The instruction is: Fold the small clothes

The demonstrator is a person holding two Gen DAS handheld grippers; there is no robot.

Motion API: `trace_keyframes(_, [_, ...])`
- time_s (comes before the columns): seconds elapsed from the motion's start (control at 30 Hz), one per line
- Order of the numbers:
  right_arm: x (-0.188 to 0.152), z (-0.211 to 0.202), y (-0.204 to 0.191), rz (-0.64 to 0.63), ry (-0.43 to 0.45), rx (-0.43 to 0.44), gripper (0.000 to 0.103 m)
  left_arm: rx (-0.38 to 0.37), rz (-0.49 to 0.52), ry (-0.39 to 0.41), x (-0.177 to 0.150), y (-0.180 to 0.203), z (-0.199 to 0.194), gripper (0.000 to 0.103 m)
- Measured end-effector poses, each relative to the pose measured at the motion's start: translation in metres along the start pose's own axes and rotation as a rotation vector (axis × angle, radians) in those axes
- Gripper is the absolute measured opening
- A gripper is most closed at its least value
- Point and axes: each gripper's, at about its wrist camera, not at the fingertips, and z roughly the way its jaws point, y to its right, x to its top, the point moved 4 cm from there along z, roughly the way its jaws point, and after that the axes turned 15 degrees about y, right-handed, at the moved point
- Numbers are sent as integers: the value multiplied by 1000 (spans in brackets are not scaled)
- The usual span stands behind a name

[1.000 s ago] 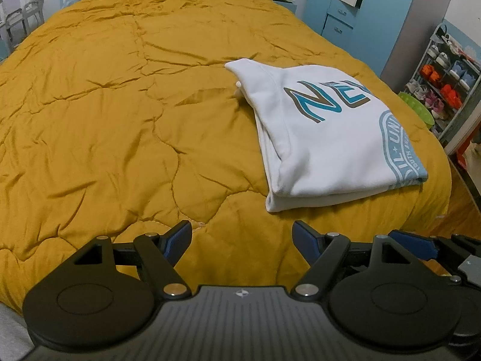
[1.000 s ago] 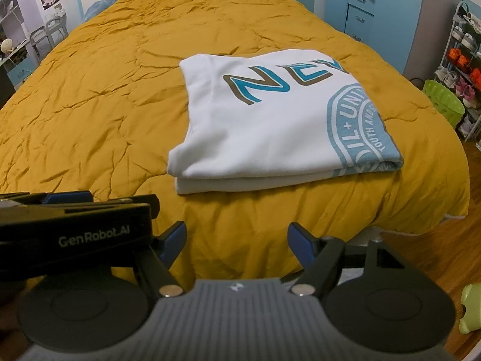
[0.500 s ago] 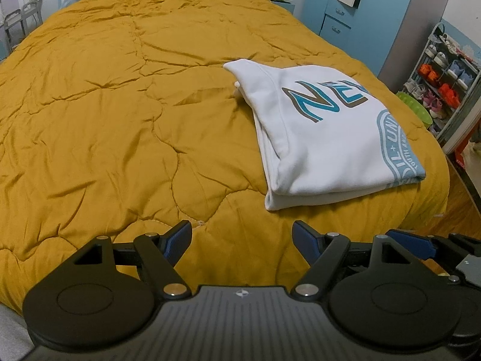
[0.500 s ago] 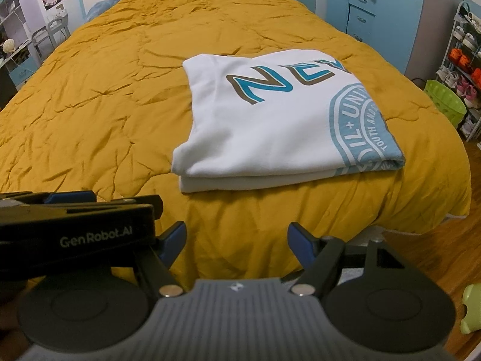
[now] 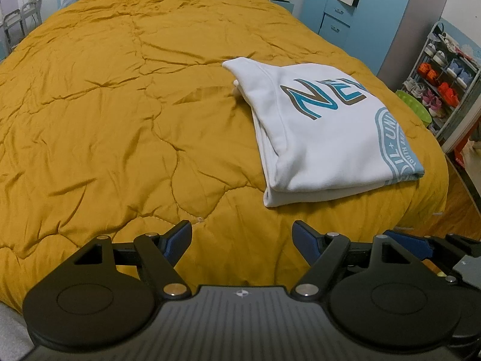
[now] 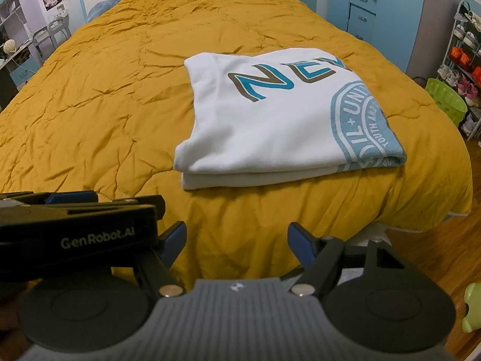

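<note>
A white sweatshirt (image 5: 324,138) with blue and brown lettering lies folded in a flat rectangle on the mustard quilt (image 5: 120,105), near the bed's front right corner. It also shows in the right wrist view (image 6: 270,123). My left gripper (image 5: 242,237) is open and empty, held back from the bed's front edge, left of the sweatshirt. My right gripper (image 6: 236,242) is open and empty, just in front of the sweatshirt's folded edge and apart from it. The left gripper's body (image 6: 78,231) shows at the left of the right wrist view.
Blue cabinets (image 6: 360,15) stand at the back right. A shoe rack (image 5: 442,81) and a green basket (image 6: 448,102) stand right of the bed. Wooden floor (image 6: 436,255) lies beyond the bed's right corner. Chairs (image 6: 51,33) stand at the far left.
Both views have drifted very slightly; the sweatshirt sits a touch nearer in the right wrist view. Both grippers stay open and the sweatshirt has not moved on the quilt.
</note>
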Motion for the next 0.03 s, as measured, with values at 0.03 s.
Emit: trace_keyframes(0.03, [0, 0, 0, 2, 0, 1, 70, 0, 2, -1, 0, 0, 0, 89])
